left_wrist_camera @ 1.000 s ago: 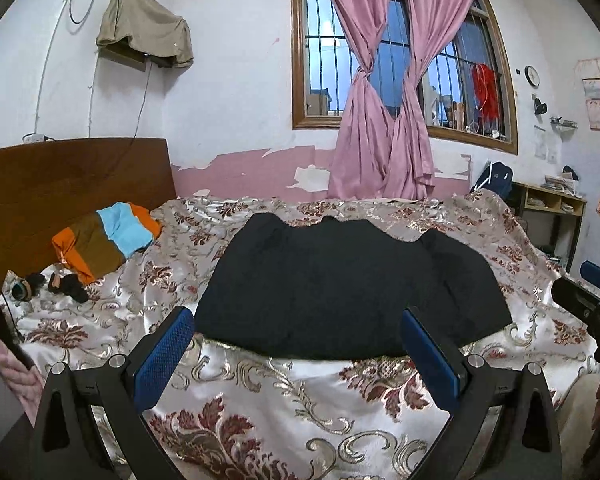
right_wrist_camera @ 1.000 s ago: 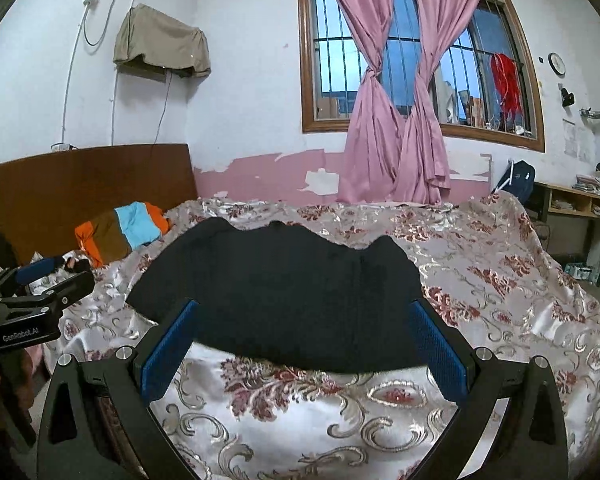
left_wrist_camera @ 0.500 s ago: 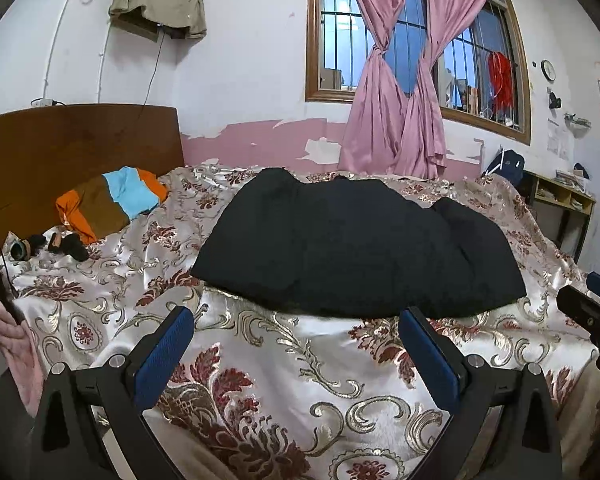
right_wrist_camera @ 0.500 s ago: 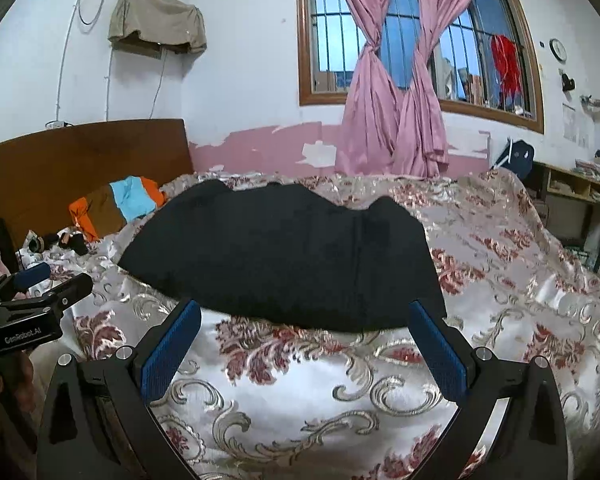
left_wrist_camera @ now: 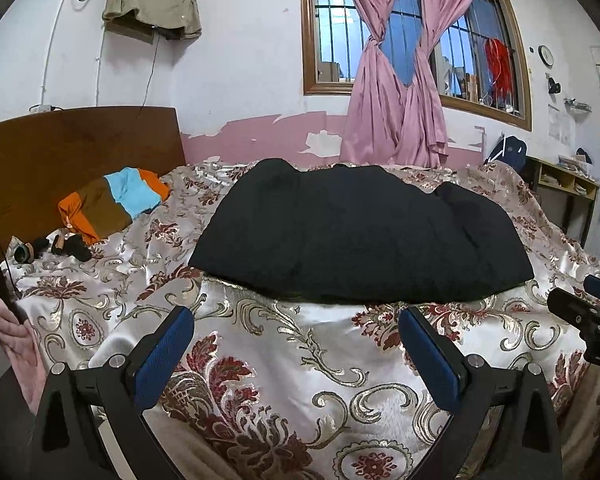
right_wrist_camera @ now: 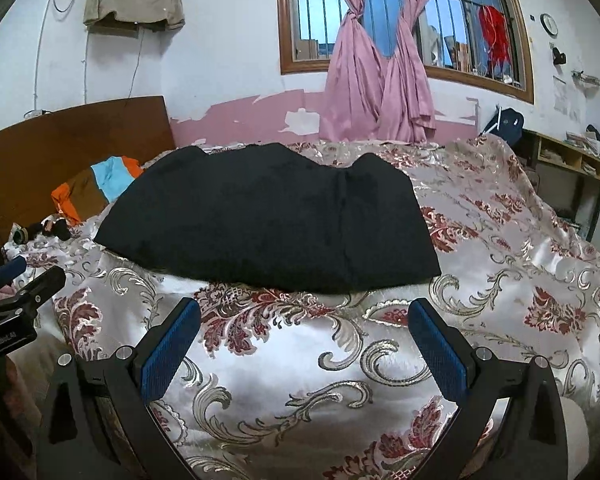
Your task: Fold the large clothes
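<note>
One black garment (left_wrist_camera: 360, 232) lies spread flat on your bed (left_wrist_camera: 300, 360); your left gripper (left_wrist_camera: 296, 344) and right gripper (right_wrist_camera: 304, 336) hover short of its hem, jaws wide apart, empty.

Dim, bluish room light; sharp centre, fisheye-bent, dark-cornered edges

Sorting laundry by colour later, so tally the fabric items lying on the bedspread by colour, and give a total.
Black garment: 1
Orange, brown and blue striped garment: 1
Small dark items by the headboard: too small to count
Total counted: 2
</note>
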Available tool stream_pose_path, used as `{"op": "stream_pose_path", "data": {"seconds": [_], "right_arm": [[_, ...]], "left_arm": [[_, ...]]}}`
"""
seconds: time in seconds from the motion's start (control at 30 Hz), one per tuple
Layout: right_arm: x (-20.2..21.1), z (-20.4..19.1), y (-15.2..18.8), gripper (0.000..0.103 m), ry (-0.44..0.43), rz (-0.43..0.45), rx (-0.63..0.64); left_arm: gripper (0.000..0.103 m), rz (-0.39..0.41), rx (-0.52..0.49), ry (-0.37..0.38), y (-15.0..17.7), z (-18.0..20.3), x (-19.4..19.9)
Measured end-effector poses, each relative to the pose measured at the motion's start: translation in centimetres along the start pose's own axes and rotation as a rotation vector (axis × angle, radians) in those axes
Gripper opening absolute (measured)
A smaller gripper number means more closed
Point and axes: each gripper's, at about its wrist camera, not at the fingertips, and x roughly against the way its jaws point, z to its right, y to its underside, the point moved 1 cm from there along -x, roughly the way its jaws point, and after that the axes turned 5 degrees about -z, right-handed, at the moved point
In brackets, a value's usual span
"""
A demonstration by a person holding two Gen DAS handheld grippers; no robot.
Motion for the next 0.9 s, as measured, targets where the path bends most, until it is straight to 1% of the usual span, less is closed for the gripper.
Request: {"op": "stream_pose_path", "data": {"seconds": [0.9], "right_arm": [[-0.28,-0.06,0.19,0.101,0.002,-0.011,0.004]], "left_arm": [[0.103,0.000,-0.003,-0.001,0.01,-0.10,-0.19]]}}
